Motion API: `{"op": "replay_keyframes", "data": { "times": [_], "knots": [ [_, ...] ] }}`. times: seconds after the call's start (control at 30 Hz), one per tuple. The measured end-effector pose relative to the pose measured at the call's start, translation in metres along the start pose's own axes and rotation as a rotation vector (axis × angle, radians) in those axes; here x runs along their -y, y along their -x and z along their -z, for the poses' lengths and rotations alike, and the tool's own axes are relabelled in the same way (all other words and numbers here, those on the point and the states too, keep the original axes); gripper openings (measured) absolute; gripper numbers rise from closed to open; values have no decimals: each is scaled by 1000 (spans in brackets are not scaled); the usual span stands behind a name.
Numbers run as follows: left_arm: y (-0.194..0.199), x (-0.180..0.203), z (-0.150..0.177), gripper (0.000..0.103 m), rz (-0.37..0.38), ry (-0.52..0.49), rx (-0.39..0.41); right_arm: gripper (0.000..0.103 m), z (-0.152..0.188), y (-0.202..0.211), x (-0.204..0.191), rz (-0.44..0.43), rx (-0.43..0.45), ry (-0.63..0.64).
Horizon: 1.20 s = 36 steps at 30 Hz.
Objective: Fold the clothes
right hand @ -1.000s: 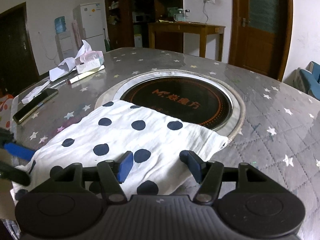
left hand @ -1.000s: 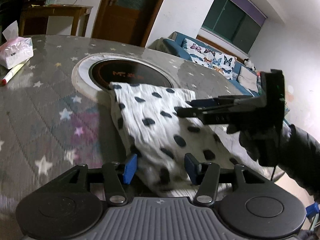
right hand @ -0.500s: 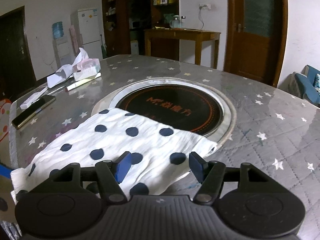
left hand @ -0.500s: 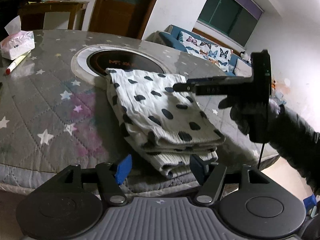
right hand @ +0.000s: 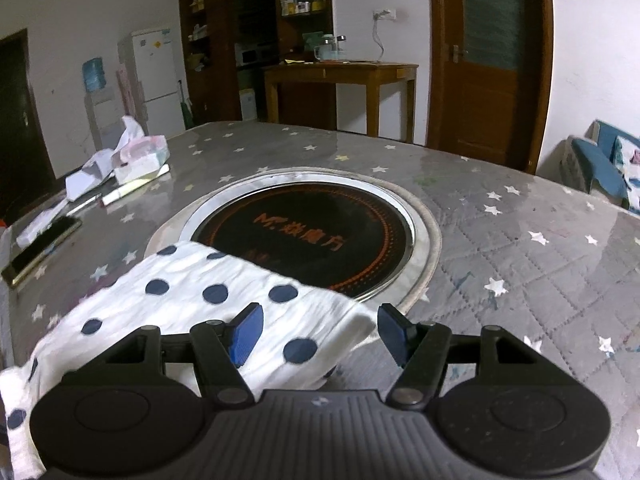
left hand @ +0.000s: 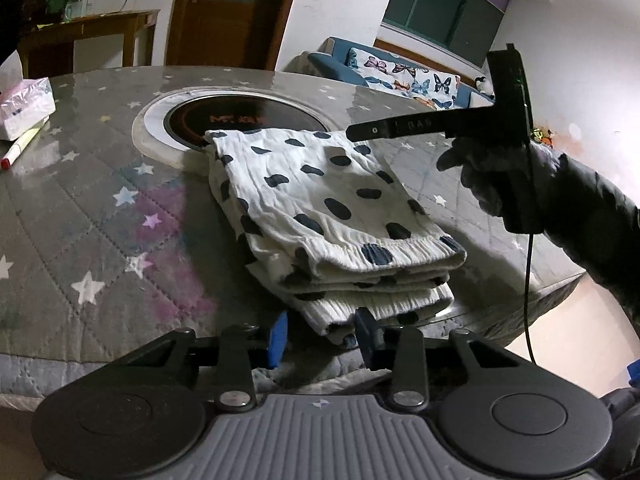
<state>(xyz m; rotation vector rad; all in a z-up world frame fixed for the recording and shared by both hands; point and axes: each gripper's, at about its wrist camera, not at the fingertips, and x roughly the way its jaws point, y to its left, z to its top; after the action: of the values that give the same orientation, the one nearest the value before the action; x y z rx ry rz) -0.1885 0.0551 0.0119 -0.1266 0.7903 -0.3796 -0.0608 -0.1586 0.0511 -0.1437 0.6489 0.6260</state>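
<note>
A white garment with dark blue dots [left hand: 320, 204] lies folded in several layers on the grey star-patterned table [left hand: 80, 208], its far end over the round cooktop. My left gripper [left hand: 322, 338] is open, its blue pads just at the near elastic edge of the stack, holding nothing. My right gripper [right hand: 320, 332] is open and empty, hovering above the garment's far corner [right hand: 208, 300]. In the left wrist view the right gripper [left hand: 420, 128] hangs above the garment's right side, held by a gloved hand.
A round black cooktop [right hand: 304, 236] with a metal ring sits mid-table. A tissue pack [left hand: 24, 104] and a marker [left hand: 22, 146] lie at the left. A phone [right hand: 40, 252] and papers [right hand: 88, 172] lie near the left edge. The table edge [left hand: 560, 292] runs close at right.
My left gripper has pulled back from over the garment to its near edge. My right gripper has lifted and drawn back a little. The garment now lies in a neat stack.
</note>
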Motion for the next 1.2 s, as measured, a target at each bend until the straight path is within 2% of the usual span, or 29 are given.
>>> {"op": "replay_keyframes", "data": {
  "times": [0.23, 0.53, 0.67, 0.8, 0.97, 1.1, 1.2],
  "knots": [
    [1, -29, -10, 38, -98, 36, 32, 63, -5, -16, 11, -5, -25, -47],
    [-13, -68, -35, 38, -216, 60, 78, 52, 6, -19, 25, -6, -56, -131],
    [-24, -79, -49, 38, -243, 51, 91, 45, 13, -14, 24, -12, -61, -154],
    [-31, -92, -58, 38, -255, 65, 97, 31, 20, -8, 23, -17, -66, -178],
    [-37, -105, -65, 38, -266, 84, 102, 28, 28, -1, 22, -24, -72, -207],
    [-31, -121, -64, 38, -259, 159, 105, 29, 25, 12, 7, 21, -45, -117],
    [-18, -121, -60, 38, -256, 172, 120, 30, 16, 24, -8, 30, -13, -38]
  ]
}}
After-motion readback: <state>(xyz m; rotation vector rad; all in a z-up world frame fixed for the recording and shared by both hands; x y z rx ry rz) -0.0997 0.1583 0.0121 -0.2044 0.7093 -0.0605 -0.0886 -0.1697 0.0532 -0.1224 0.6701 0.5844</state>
